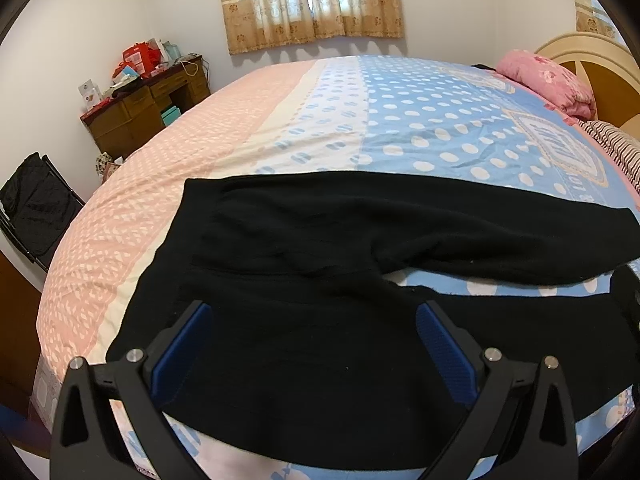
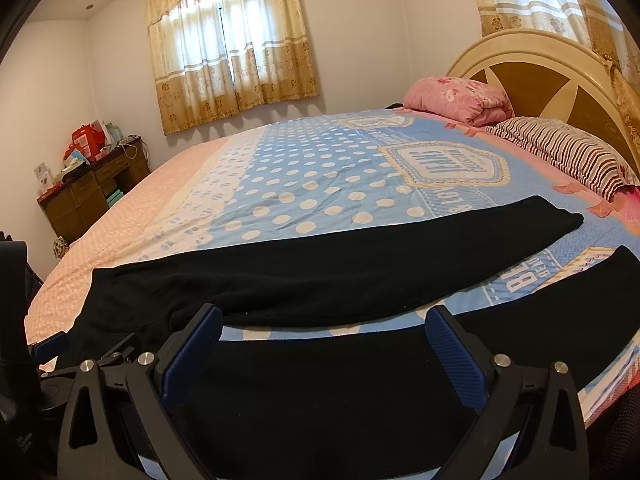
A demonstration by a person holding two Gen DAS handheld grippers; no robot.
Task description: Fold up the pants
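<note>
Pants (image 1: 304, 248) lie spread flat on the bed (image 1: 360, 120) near its front edge, legs parted and running right, laid out ready for folding. Left claw (image 1: 314, 340) and right claw (image 2: 324, 344) both hover spread wide above the near leg, gripping nothing.
</note>
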